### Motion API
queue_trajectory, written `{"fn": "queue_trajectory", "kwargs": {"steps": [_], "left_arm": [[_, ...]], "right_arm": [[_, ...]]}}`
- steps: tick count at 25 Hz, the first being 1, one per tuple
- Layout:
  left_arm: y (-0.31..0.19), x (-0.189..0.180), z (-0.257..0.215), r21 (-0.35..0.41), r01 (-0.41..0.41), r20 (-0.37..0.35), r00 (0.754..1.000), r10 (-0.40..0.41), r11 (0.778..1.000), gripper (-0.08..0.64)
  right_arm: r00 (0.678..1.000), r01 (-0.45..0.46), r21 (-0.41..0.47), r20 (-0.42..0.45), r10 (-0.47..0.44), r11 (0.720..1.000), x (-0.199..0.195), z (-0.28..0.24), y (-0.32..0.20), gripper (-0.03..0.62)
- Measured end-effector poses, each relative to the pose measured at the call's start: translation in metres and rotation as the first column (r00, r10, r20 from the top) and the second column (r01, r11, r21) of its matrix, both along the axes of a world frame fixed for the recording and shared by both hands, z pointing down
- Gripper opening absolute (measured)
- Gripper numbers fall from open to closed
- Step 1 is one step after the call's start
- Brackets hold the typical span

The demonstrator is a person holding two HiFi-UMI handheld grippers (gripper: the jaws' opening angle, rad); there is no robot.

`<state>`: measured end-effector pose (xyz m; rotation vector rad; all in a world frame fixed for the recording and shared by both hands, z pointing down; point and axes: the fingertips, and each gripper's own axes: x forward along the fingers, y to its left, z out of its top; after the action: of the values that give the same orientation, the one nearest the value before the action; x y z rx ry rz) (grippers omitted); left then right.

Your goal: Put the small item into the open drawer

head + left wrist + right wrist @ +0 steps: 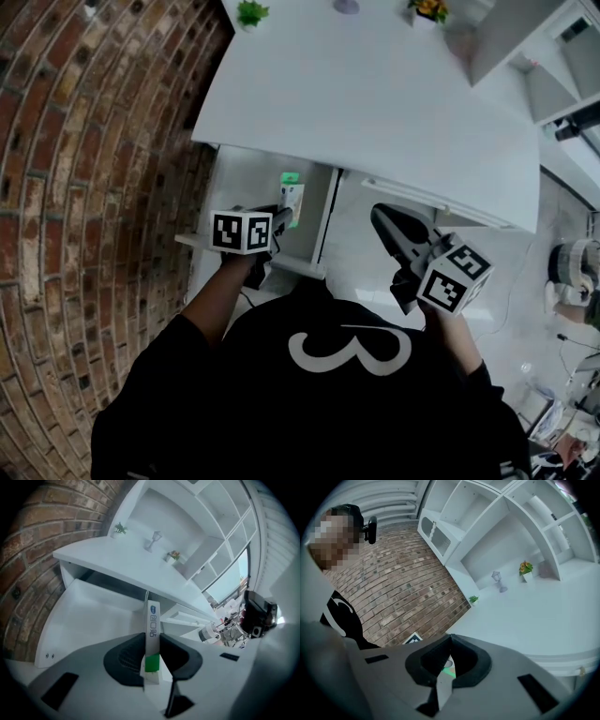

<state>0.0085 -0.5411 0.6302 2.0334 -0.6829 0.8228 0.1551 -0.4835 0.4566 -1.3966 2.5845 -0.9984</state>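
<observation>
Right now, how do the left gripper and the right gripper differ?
The left gripper is clamped on a slim white box with a green band; the right gripper's jaws are together with nothing between them. The left gripper holds its box at the open drawer; the right gripper hangs off to that drawer's right. Both carry a marker cube.

White desk spreads out ahead of the left gripper, higher than its jaws. Three things line the far edge, well beyond it: a plant ahead-left, a lantern ahead-right, and a flower pot further right. The desk's drawer stands open just beneath the gripper.
</observation>
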Motion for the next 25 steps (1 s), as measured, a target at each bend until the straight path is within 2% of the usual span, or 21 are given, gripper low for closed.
{"fn": "queue_trajectory", "kwargs": {"steps": [8, 21, 25], "left_arm": [[-0.026, -0.01, 0.05, -0.119, 0.044, 0.05, 0.998, -0.038, 0.992, 0.095], [-0.054, -0.016, 0.12, -0.16, 0.023, 0.199, 0.98, 0.009, 0.987, 0.095], [-0.059, -0.015, 0.131, -0.156, 0.026, 0.218, 0.976, 0.009, 0.987, 0.095]], "right_arm": [[0.999, -0.037, -0.022, -0.011, 0.037, 0.999, 0.002, 0.007, -0.011, 0.011], [0.993, -0.111, -0.075, -0.037, 0.109, 0.991, 0.02, 0.025, -0.01, 0.011], [0.993, -0.119, -0.089, -0.034, 0.117, 0.989, 0.021, 0.032, -0.013, 0.011]]}}
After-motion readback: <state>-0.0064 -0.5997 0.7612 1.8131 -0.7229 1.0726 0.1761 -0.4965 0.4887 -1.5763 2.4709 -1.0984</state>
